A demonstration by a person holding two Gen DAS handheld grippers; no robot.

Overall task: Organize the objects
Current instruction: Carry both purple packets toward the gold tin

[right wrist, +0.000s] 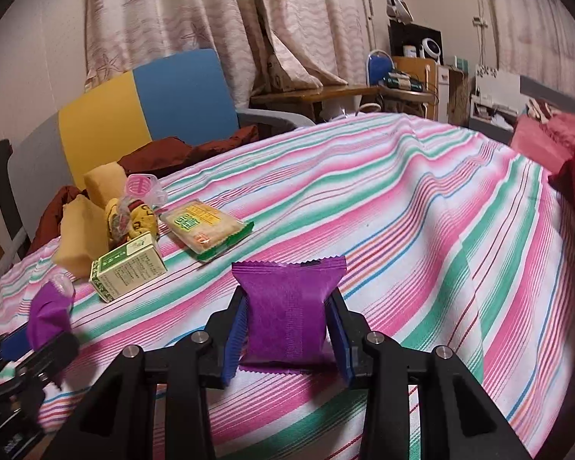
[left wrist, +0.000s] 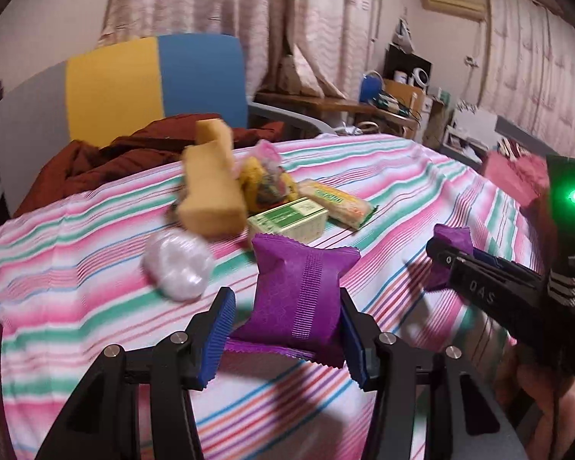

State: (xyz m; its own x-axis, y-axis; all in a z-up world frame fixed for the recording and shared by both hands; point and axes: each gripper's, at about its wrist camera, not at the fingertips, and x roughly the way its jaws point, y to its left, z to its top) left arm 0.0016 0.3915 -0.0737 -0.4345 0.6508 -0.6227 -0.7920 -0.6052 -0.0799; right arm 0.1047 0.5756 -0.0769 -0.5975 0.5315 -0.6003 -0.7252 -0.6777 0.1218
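Observation:
Each gripper holds a purple snack packet above the striped tablecloth (left wrist: 402,191). In the left wrist view, my left gripper (left wrist: 285,299) is shut on a purple packet (left wrist: 299,295), blue pads pressing its sides. My right gripper (left wrist: 441,253) reaches in from the right with a second purple packet (left wrist: 450,239). In the right wrist view, my right gripper (right wrist: 289,299) is shut on that purple packet (right wrist: 287,314), held upright. My left gripper (right wrist: 38,329) shows blurred at the lower left with its packet (right wrist: 48,314).
A pile lies at the table's left: yellow sponges (left wrist: 211,195), a green-white box (right wrist: 128,266), a green-edged cracker packet (right wrist: 205,228), a bag of yellow sweets (right wrist: 134,218) and a clear plastic lump (left wrist: 176,264). Behind stands a chair (right wrist: 153,92) with brown cloth.

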